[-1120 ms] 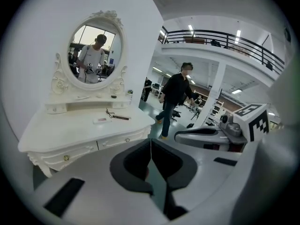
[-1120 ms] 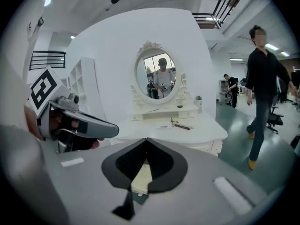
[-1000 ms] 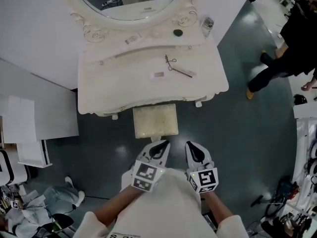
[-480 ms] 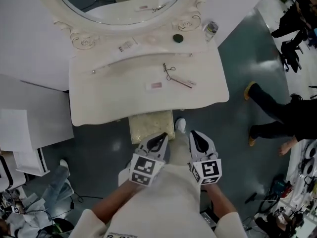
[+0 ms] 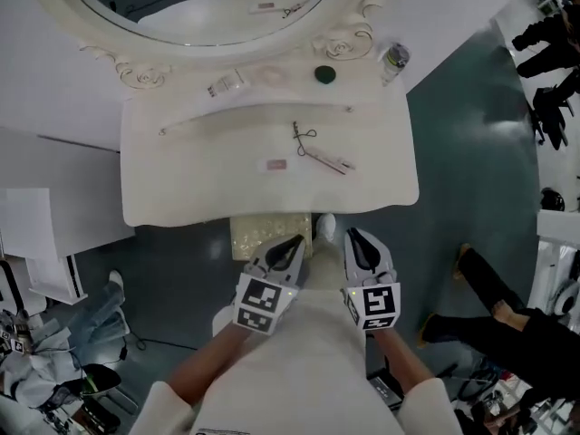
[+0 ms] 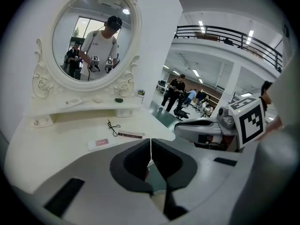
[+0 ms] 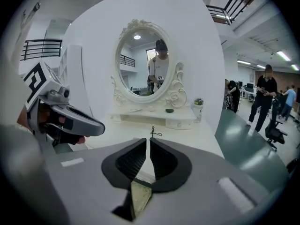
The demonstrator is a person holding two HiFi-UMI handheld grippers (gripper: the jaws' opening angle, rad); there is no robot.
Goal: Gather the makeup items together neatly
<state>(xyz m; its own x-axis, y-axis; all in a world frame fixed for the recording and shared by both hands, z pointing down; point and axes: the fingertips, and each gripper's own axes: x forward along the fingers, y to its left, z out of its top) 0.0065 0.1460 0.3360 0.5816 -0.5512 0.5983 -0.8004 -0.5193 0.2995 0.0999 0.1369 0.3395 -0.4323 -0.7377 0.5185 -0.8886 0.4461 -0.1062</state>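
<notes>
Left gripper (image 5: pixel 292 243) jaws together, empty; right gripper (image 5: pixel 353 236) the same, both short of the dressing table (image 5: pixel 163 179), by the stool (image 5: pixel 252 236). On the tabletop, apart: pink-label packet (image 5: pixel 276 164), wire curler (image 5: pixel 303 134), slim stick (image 5: pixel 330 161). Back shelf: tube (image 5: pixel 225 83), green disc (image 5: pixel 324 74), bottle (image 5: pixel 393 59).

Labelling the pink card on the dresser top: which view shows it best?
Left gripper view: the pink card lies close and clear. Head view shows it tiny from above; right gripper view doesn't show it.
</notes>
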